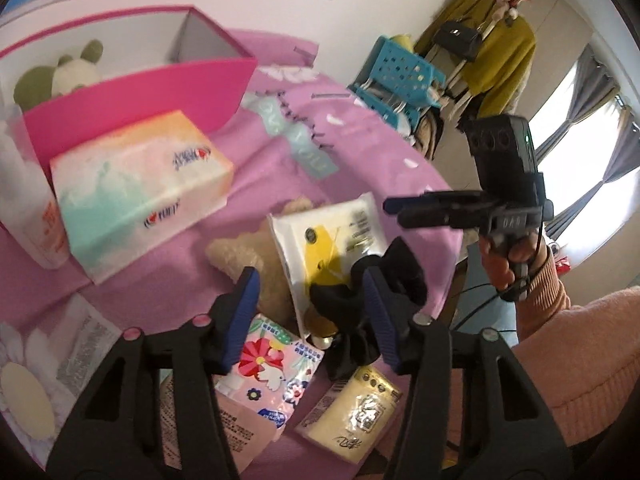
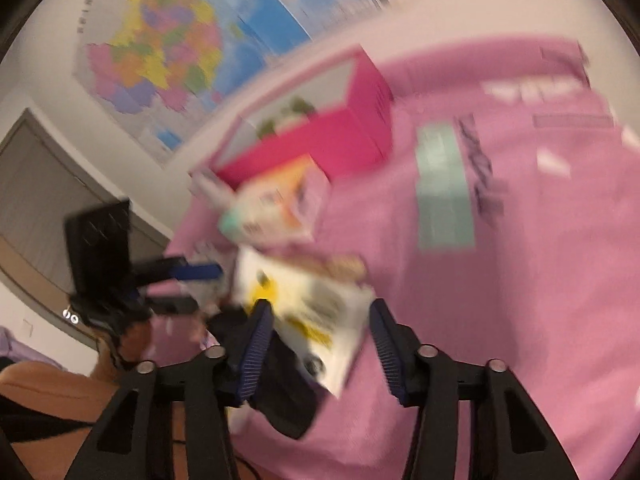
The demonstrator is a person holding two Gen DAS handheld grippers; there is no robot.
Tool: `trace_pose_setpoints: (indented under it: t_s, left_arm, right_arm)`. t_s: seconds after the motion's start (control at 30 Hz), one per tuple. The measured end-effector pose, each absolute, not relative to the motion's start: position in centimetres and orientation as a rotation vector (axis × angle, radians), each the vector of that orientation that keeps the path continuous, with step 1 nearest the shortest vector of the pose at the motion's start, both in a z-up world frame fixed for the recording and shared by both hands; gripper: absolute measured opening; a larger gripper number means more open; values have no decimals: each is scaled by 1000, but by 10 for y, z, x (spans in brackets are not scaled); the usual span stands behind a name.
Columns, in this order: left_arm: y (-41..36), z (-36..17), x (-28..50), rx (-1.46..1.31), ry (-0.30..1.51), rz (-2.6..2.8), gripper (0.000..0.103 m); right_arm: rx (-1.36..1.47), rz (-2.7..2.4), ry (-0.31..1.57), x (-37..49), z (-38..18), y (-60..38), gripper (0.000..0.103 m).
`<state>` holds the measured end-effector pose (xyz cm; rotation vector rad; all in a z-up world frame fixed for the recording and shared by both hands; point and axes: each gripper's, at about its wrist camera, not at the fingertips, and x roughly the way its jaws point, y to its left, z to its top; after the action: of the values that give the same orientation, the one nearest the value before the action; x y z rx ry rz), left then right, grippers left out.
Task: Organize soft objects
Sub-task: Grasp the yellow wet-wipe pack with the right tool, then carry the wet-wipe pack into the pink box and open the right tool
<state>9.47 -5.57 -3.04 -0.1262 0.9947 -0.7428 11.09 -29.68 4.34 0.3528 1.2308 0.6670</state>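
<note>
- Soft objects are spread over a pink quilted bedspread (image 1: 256,168): a pastel tissue box in white, mint and orange (image 1: 140,188), a white and yellow wipes pack (image 1: 332,240), a tan plush toy (image 1: 248,256), a black fabric scrunchie (image 1: 384,280), a pink flowered pocket-tissue pack (image 1: 276,364) and a cream-yellow tissue pack (image 1: 356,412).
- A bright pink open storage box (image 1: 140,96) is seen at the far side of the bedspread; a green and white plush toy (image 1: 68,72) lies inside it.
- The pastel tissue box is positioned just in front of the pink box wall.
- The wipes pack is seen leaning over the tan plush toy, with the scrunchie at its near right edge.
- The left gripper (image 1: 312,316) is pointed down over this pile. Its blue ribbed fingers (image 1: 244,316) are set partly apart; nothing is clamped between them. The flowered pack lies below the gap, and the scrunchie overlaps the right-hand finger; contact cannot be judged.
- The right gripper (image 1: 394,208) is held to the right of the pile by a hand (image 1: 504,256) in a peach ribbed sleeve (image 1: 552,280).
- In the right wrist view, which is blurred, the right gripper (image 2: 320,344) has its fingers partly open, with the wipes pack (image 2: 308,312) showing between them; whether the pads touch it cannot be told.
- A coloured wall map (image 2: 172,52) is fixed above the bed.
</note>
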Motion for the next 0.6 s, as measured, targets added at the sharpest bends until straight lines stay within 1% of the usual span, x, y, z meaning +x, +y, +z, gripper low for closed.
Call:
trace_pose_setpoints:
  t_s: [0.03,0.07,0.13,0.17,0.2,0.4,0.6]
  left_arm:
    - [-58,-33,96,-129,1003,-743,53]
    - [-60,-36,97,-133,1011,-748,50]
    - [-62,-39,99,-139,1026,-753,43]
    - [-62,-41,100,-141,1034,-750,36]
    - [-63,-43,101,-140,1045,-748,33]
    - [-63,-44,105,-179,1061,-728,33]
    - [-54,-33,108,-212,1020,-700,33]
  right_arm:
    - [359,665,1249,109,36,-296,45]
    - [367,661,1263,107,29,-297,43]
    - [415,678,1283,105,16,-297,33]
    - [419,685,1286,103,15,-297,24]
    - [413,690,1285,102,13,-296,20]
    - [361,683,1210,104,29,-294,14]
    - [287,691,1136,117,52,-284,13]
